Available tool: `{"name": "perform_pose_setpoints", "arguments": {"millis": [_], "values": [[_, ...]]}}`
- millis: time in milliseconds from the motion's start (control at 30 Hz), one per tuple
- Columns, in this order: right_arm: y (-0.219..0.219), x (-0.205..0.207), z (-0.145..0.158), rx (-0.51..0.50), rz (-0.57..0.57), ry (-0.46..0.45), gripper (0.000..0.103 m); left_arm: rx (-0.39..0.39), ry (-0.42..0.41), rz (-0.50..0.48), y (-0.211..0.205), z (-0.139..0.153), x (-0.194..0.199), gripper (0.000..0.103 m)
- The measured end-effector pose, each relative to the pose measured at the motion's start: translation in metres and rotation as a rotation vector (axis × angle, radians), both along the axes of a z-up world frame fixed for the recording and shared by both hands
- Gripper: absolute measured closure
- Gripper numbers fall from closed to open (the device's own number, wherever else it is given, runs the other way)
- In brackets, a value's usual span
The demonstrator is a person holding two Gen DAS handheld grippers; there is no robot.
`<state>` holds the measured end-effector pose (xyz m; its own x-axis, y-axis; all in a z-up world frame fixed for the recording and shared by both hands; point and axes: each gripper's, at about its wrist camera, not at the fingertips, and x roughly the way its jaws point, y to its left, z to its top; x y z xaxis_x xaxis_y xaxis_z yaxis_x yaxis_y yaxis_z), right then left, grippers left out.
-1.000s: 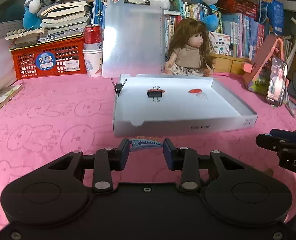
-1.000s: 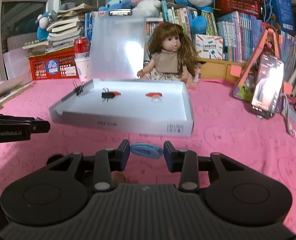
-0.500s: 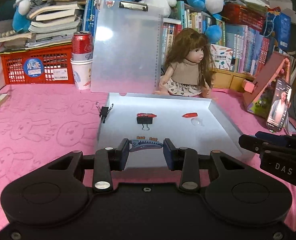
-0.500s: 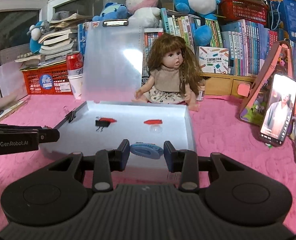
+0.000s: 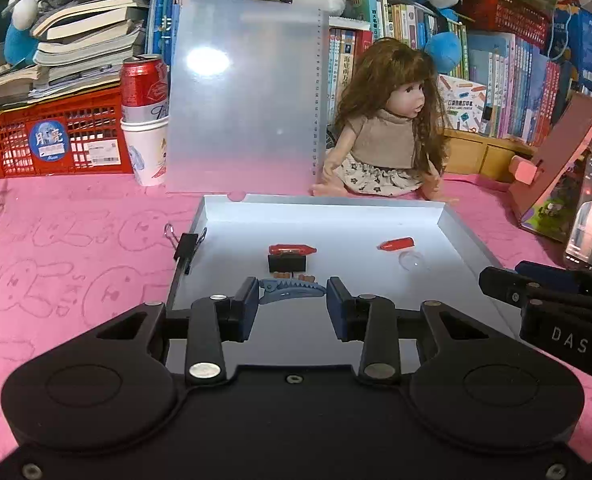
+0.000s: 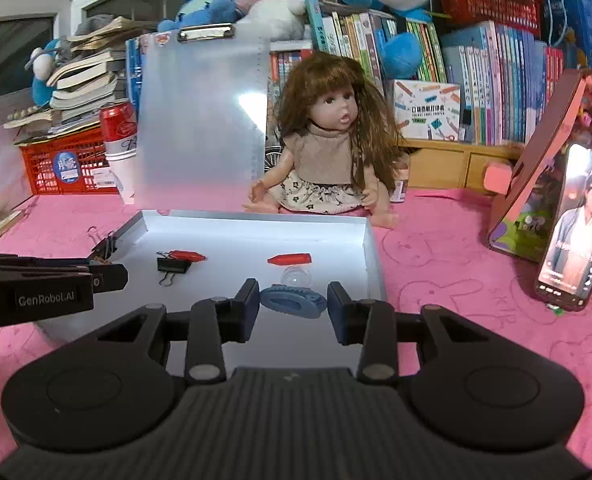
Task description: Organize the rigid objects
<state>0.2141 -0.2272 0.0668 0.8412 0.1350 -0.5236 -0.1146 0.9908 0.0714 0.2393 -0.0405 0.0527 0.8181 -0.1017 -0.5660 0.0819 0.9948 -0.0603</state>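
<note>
My left gripper is shut on a blue toothed hair clip, held over the near part of the shallow white box. In the right wrist view my right gripper is shut on a blue oval clip, also above the box. Inside the box lie a black binder clip with a red piece behind it, a red cap and a clear dome. Another binder clip grips the box's left wall. The right gripper's side shows at the left view's right edge.
A pink bunny-print cloth covers the table. Behind the box stand a clear clipboard, a doll, a cup with a red can and a red crate. A lit phone leans at the right.
Both grippers have moved forward with their clips, from in front of the box's near wall to above its inside. The box and things behind look larger and nearer.
</note>
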Motion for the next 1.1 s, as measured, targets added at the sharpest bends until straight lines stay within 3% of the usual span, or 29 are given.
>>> {"name": "perform_pose_setpoints", "arguments": {"millis": [400, 800, 1100], "values": [[-0.017, 0.059, -0.019, 0.141, -0.023, 0.129, 0.060, -0.030, 0.135, 0.008, 0.001, -0.025, 0.056, 0.068], [0.004, 0.080, -0.039, 0.024, 0.010, 0.171, 0.060, 0.000, 0.131, 0.002, -0.005, -0.044, 0.066, 0.068], [0.007, 0.084, -0.045, -0.005, 0.006, 0.172, 0.060, 0.033, 0.104, 0.000, -0.006, -0.047, 0.068, 0.068]]}}
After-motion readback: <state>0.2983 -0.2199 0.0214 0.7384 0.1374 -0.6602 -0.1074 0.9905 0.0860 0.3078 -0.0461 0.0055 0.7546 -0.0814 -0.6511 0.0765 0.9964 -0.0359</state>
